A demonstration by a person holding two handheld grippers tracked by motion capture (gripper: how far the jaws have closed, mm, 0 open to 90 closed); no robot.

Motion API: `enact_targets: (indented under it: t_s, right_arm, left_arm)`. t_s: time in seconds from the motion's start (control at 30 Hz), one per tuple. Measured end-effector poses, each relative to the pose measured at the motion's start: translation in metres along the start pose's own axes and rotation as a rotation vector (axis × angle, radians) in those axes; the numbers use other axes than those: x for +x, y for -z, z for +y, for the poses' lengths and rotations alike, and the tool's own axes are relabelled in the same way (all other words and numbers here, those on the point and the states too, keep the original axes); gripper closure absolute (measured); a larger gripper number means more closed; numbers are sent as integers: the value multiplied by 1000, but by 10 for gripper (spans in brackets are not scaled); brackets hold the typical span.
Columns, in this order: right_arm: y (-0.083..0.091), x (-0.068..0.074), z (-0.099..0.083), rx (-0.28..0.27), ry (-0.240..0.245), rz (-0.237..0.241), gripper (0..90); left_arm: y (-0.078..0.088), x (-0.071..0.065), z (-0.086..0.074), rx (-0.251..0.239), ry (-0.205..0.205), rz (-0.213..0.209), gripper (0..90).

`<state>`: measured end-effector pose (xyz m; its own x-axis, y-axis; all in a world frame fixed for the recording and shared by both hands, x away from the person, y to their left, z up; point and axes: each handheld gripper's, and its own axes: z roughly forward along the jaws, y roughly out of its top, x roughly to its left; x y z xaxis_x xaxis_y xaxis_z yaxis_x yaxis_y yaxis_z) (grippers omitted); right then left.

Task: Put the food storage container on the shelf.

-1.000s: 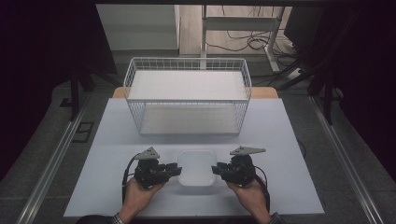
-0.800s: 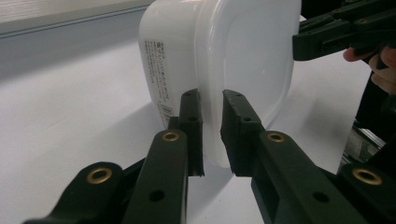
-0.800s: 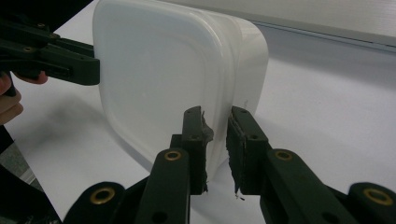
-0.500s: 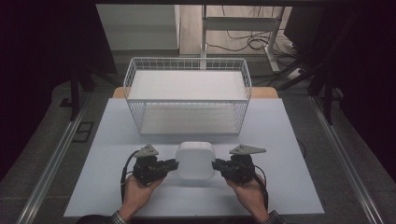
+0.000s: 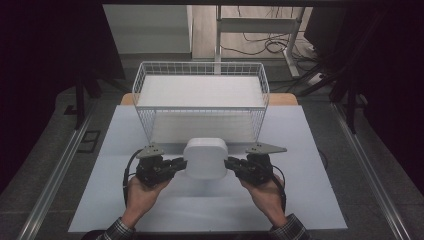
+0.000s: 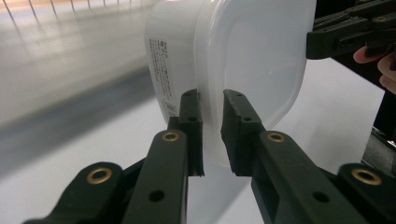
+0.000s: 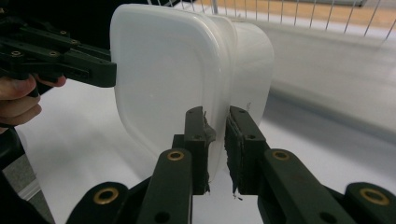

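White wire basket [image 5: 200, 100] stands just beyond both jaws, which pinch the tub's [image 5: 205, 158] rim, above the pale surface [image 5: 310, 200].

table [image 5: 310, 200]: pale sheet cover | on it: white wire basket [image 5: 200, 102]

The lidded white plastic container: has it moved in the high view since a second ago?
Yes. The container has risen off the table and tipped upright, and now overlaps the wire basket's lower front edge.
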<state>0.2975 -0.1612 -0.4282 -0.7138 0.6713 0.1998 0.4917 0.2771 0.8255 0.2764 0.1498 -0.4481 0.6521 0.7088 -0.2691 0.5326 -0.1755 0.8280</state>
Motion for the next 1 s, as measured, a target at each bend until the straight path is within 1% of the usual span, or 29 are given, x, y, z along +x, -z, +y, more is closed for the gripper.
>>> enact_targets:
  t_s: [0.03, 0.07, 0.13, 0.17, 0.33, 0.37, 0.4, 0.43, 0.47, 0.53, 0.57, 0.6, 0.77, 0.8, 0.83, 0.87, 0.9, 0.93, 0.97, 1.0]
  right_arm:
    - [0, 0, 3, -5, 0, 1, 786]
    - [0, 0, 3, -5, 0, 1, 786]
    - [1, 0, 10, -18, 5, 4, 787]
    - [2, -1, 17, -25, 10, 4, 786]
    - [2, -1, 30, -35, 16, 5, 786]
    - [2, -1, 37, -38, 22, 4, 786]
    - [2, -2, 40, -42, 24, 4, 786]
    - [2, -2, 40, -42, 24, 4, 786]
    - [2, -2, 47, -50, 27, 3, 786]
    - [2, -2, 50, -52, 24, 4, 786]
    - [3, -2, 57, -62, 24, 7, 786]
    - [3, -2, 57, -62, 24, 7, 786]
    - [6, -3, 75, -95, 29, 18, 786]
    - [7, -3, 81, -100, 32, 16, 785]
    - [8, -3, 89, -108, 37, 17, 785]
    - [8, -3, 92, -110, 37, 15, 785]
    - [9, -3, 96, -112, 39, 15, 785]
    - [9, -3, 96, -112, 39, 15, 785]
    - [10, -5, 105, -119, 40, 15, 785]
    - [10, -5, 105, -119, 40, 15, 785]
  left_arm:
    - [0, 0, 0, 0, 0, 0, 792]
    - [1, 0, 3, -5, -1, 4, 792]
    - [5, 1, 11, -13, -8, 10, 792]
    - [7, 2, 16, -21, -8, 13, 792]
    - [11, 5, 27, -38, -5, 21, 792]
    - [13, 6, 32, -43, -7, 22, 792]
    - [13, 6, 32, -43, -7, 22, 791]
    - [14, 7, 35, -49, -5, 24, 791]
    - [17, 8, 40, -55, -5, 26, 792]
    - [18, 8, 43, -60, -4, 29, 791]
    - [21, 9, 50, -68, -8, 34, 791]
    - [21, 9, 50, -68, -8, 34, 791]
    - [32, 9, 72, -93, -25, 50, 791]
    - [33, 9, 75, -96, -28, 53, 791]
    - [36, 9, 82, -102, -31, 57, 791]
    - [37, 10, 86, -106, -33, 59, 791]
    - [38, 10, 90, -111, -33, 58, 791]
    - [38, 10, 90, -111, -33, 58, 791]
    - [41, 11, 98, -116, -36, 61, 791]
    - [41, 11, 98, -116, -36, 61, 791]
